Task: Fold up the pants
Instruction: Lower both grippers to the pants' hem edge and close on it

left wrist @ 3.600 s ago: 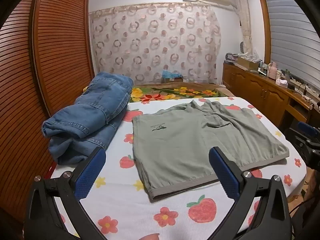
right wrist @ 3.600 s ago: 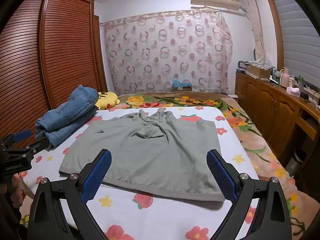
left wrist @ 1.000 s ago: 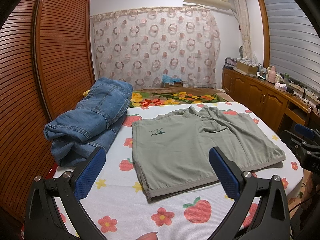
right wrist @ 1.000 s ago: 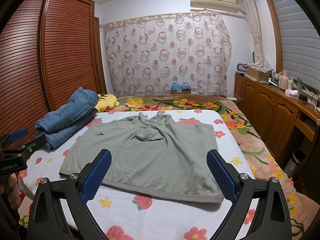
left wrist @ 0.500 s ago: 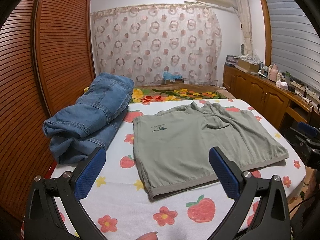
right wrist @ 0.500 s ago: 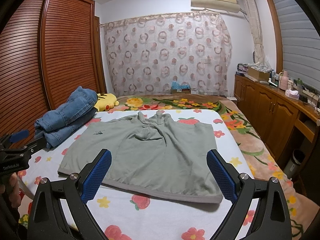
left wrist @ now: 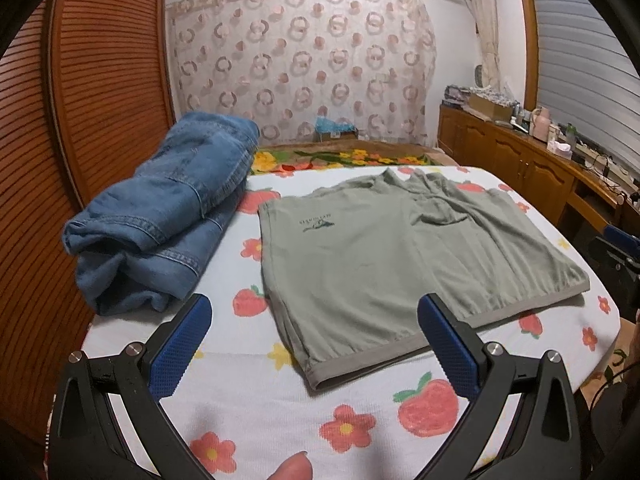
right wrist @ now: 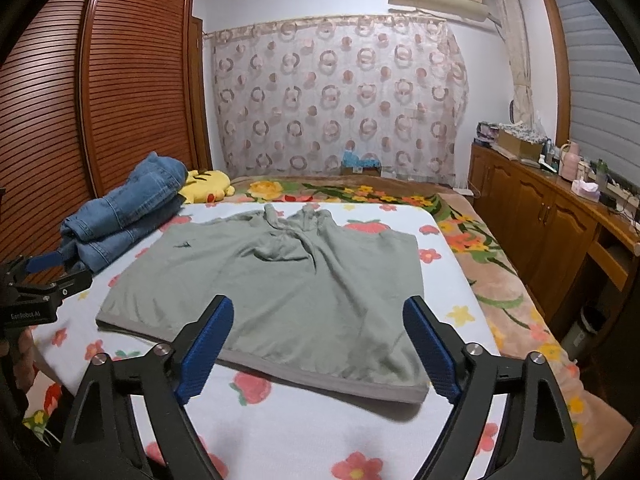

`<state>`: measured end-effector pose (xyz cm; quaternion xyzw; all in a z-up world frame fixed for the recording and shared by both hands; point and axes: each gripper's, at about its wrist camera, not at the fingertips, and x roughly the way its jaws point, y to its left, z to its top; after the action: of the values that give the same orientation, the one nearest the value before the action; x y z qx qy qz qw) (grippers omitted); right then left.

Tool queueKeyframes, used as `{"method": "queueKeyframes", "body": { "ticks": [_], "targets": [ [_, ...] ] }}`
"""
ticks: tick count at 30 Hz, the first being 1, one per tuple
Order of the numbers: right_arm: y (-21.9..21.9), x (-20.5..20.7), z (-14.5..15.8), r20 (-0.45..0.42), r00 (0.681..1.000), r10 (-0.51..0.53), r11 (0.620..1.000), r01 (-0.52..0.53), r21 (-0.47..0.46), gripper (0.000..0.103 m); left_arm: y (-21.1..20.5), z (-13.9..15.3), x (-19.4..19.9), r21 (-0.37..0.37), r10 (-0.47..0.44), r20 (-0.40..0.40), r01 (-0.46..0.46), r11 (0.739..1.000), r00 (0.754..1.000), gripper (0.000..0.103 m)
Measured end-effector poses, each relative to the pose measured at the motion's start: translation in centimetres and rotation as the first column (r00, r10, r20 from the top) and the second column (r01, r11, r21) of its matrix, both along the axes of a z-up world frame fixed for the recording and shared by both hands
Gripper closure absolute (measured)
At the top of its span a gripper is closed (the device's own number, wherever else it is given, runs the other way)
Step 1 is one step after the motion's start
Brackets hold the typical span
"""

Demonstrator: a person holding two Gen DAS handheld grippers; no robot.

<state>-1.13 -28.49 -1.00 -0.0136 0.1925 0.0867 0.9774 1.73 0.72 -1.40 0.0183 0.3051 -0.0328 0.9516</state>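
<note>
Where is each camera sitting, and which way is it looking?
Left wrist: rides on the left gripper, looking across the bed at the green shorts and folded jeans; its open blue fingers and a fingertip show.
Right wrist: rides on the right gripper, facing the shorts from their other corner; its open fingers show, and the left gripper at the left edge.
Shared: shorts, jeans, bed, patterned curtain.

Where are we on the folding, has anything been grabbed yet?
Done: the grey-green shorts lie spread flat on the bed sheet; folded jeans sit beside them. In hand: nothing. Left tongs and right tongs hang open above the near hem. Left: grasping and every fold.
</note>
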Motion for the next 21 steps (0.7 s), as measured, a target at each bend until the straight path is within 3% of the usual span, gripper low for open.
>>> {"method": "queueKeyframes", "body": {
  "ticks": [10,21],
  "targets": [
    [-0.7,0.4,-0.6,-0.088,0.996,-0.005,0.999,0.001,-0.046,0.042,1.1,-2.4,0.8,-0.013,-0.052,-0.090,0.052,0.999,0.995,0.001],
    [-1.3,0.5,0.4,-0.143,0.989,-0.032,0.999,0.025,-0.044,0.048,2.2,-4.3,0.3,-0.051,-0.088,-0.169,0.081,0.995,0.982,0.016]
  ]
}}
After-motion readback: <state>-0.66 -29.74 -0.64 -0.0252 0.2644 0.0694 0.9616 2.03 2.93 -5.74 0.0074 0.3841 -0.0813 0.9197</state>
